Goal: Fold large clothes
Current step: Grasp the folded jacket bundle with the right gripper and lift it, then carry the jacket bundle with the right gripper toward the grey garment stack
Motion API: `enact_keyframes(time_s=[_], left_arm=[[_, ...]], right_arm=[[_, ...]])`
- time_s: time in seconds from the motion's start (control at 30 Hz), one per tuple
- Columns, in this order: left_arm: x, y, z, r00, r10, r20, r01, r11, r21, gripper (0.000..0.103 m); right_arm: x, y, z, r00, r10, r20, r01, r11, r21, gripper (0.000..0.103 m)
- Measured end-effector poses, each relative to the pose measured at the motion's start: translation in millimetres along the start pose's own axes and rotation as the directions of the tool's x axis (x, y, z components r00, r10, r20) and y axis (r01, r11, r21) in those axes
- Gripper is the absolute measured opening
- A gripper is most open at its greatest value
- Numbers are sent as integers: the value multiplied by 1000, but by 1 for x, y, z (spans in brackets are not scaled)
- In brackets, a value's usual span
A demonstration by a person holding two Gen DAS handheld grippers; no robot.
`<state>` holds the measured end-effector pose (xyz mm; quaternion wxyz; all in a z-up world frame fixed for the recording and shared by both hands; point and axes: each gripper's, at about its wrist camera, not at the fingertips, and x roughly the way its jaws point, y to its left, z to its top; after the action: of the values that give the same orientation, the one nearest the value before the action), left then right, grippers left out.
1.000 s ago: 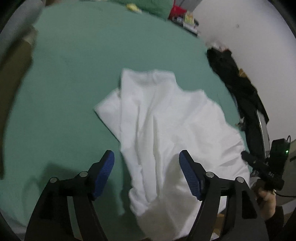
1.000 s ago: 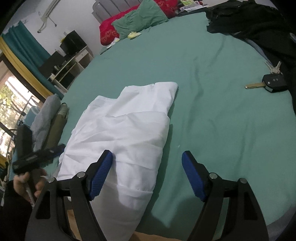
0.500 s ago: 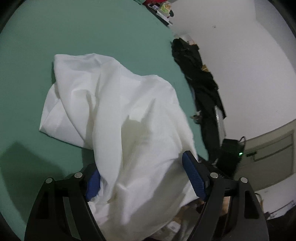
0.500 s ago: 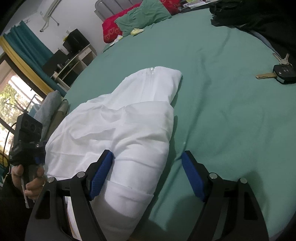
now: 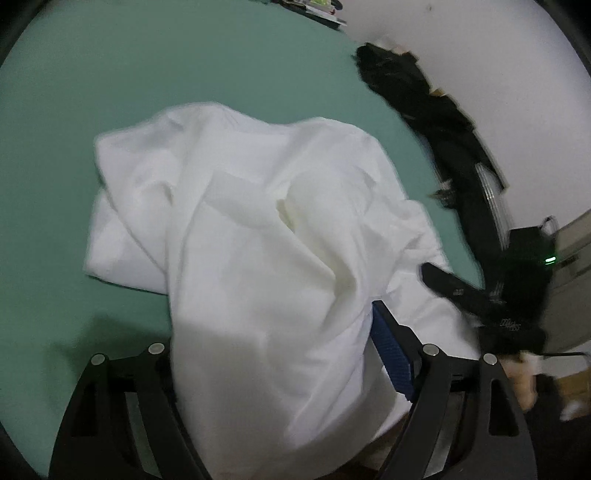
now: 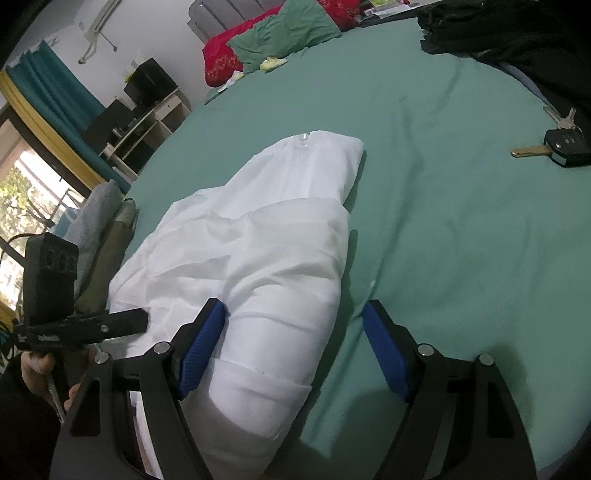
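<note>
Left gripper (image 5: 280, 354) jaws wide apart w/ white garment (image 5: 258, 240) bunched between them, covering the left pad; not clamped. Right gripper (image 6: 295, 347) jaws also wide apart, left pad touching the garment's folded near end, right pad over bare green bed sheet (image 6: 461, 240). Garment lies on the sheet, near edge of bed. Further right: car key (image 6: 557, 146). Far end: red pillow (image 6: 221, 61), green pillow (image 6: 288, 33), black clothes (image 6: 509, 33)

white garment (image 6: 258, 258) on green sheet (image 6: 461, 240), blue fingers (image 6: 384, 354).
</note>
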<state>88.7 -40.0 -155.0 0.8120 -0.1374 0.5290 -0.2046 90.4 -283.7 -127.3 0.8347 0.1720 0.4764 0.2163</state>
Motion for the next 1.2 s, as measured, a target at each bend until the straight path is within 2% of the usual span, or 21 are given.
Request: enact_keyframes(time_s=[0.03, 0.1, 0.27, 0.37, 0.4, 0.43, 0.5, 0.6, 0.73, 0.9, 1.2], left_arm=[[-4, -2, -1, 997, 69, 20, -69, 997, 27, 84], [-4, 2, -2, 995, 96, 23, -97, 994, 53, 84], [1, 14, -5, 997, 68, 22, -69, 996, 52, 89], [7, 10, -9, 997, 71, 20, -73, 993, 92, 90], [8, 6, -10, 998, 62, 16, -63, 991, 116, 87], [9, 2, -10, 999, 50, 14, -51, 991, 125, 81], [6, -2, -11, 1000, -10, 22, 7, 991, 130, 45], [4, -7, -11, 999, -24, 41, 18, 990, 138, 33], [-11, -15, -13, 995, -23, 98, 7, 986, 166, 30], [-40, -15, -8, 983, -61, 172, 37, 990, 139, 29], [-122, -7, 6, 940, -75, 333, 29, 990, 141, 29]], right_arm=[[0, -1, 0, 1000, 15, 0, -15, 1000, 6, 77], [1, -1, -1, 998, 63, -8, -63, 998, 11, 77], [12, 15, -7, 993, 117, -36, -117, 993, -19, 78], [19, 26, -10, 990, 136, -45, -138, 990, -37, 74], [21, 28, -11, 989, 140, -44, -142, 989, -35, 59], [23, 27, -11, 986, 164, -43, -164, 986, -15, 51], [24, 22, -11, 975, 221, -35, -219, 975, 45, 40], [18, 32, -10, 978, 206, -20, -206, 979, 3, 33], [5, 50, -5, 979, 205, 23, -203, 978, -48, 28], [-16, 78, 6, 970, 226, 85, -217, 971, -97, 27], [-39, 141, 34, 942, 289, 171, -258, 949, -183, 27]])
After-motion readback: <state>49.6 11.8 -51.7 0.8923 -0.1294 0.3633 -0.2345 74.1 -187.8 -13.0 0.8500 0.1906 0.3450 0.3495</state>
